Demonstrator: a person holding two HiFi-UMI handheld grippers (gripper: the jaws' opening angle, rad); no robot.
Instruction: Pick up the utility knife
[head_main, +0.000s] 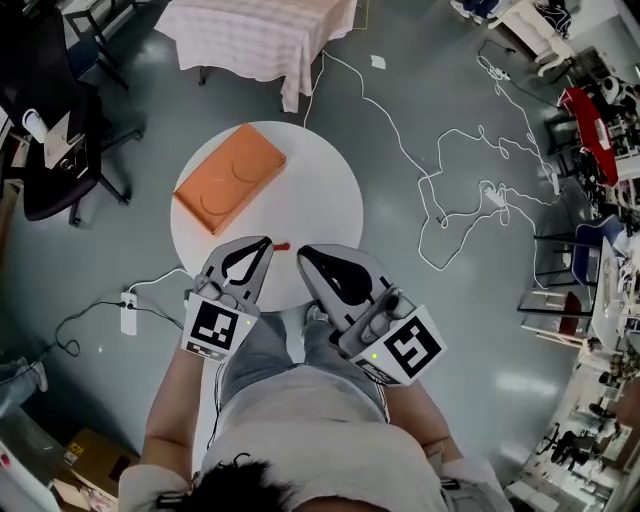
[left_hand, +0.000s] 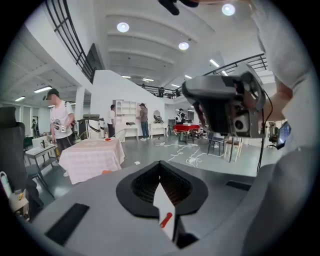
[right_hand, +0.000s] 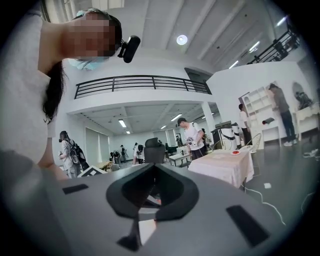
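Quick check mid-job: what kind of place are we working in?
It looks like a large open lab or workshop hall. Loose cables trail over the bare floor, an upper-level walkway railing runs overhead, and cluttered equipment benches line one side.

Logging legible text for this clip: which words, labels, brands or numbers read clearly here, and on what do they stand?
No text can be read.
Left tool and right tool: the cubes carry black-and-white square patterns, no letters.
Orange box on the round table: two pressed circles, no print.
Background furniture and people: anything printed is too small to read.
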